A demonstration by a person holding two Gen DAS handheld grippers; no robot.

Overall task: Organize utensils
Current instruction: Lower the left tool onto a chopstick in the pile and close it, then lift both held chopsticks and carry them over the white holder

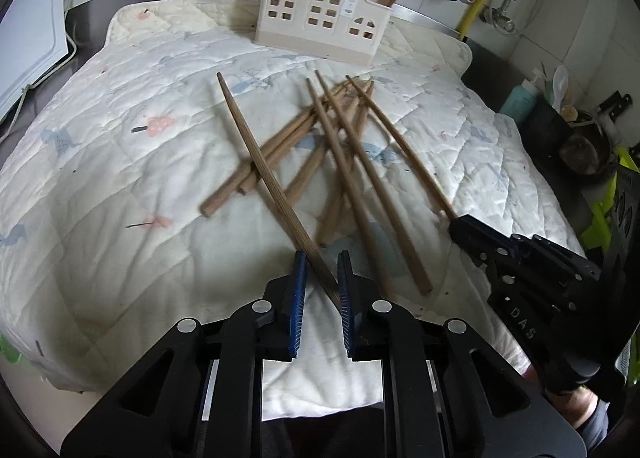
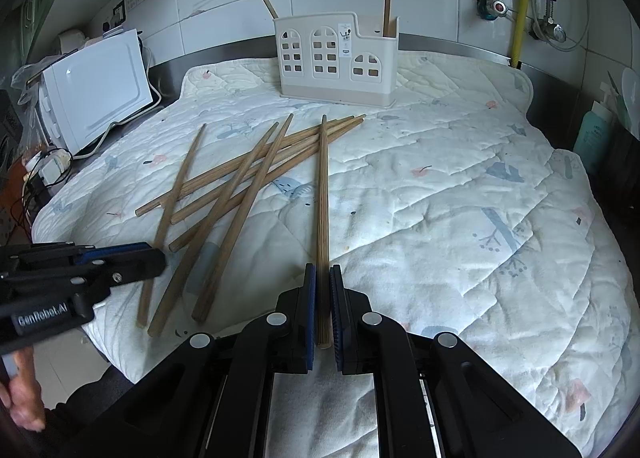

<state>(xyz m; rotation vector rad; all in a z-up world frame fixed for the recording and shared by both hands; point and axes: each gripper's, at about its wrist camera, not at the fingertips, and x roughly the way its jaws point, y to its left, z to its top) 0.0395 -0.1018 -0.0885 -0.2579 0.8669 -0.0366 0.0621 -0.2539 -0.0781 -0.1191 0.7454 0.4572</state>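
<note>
Progress: two chopsticks standing in holder (image 2: 338,58) | pile (image 2: 240,178) waiting mid-frame | left tongs (image 1: 322,262), right tongs (image 2: 323,272) each gripping one chopstick

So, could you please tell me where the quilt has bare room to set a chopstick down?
The quilt is bare right of the chopstick in the right tongs, up to the holder. The chopstick pile on the left is crowded.
</note>
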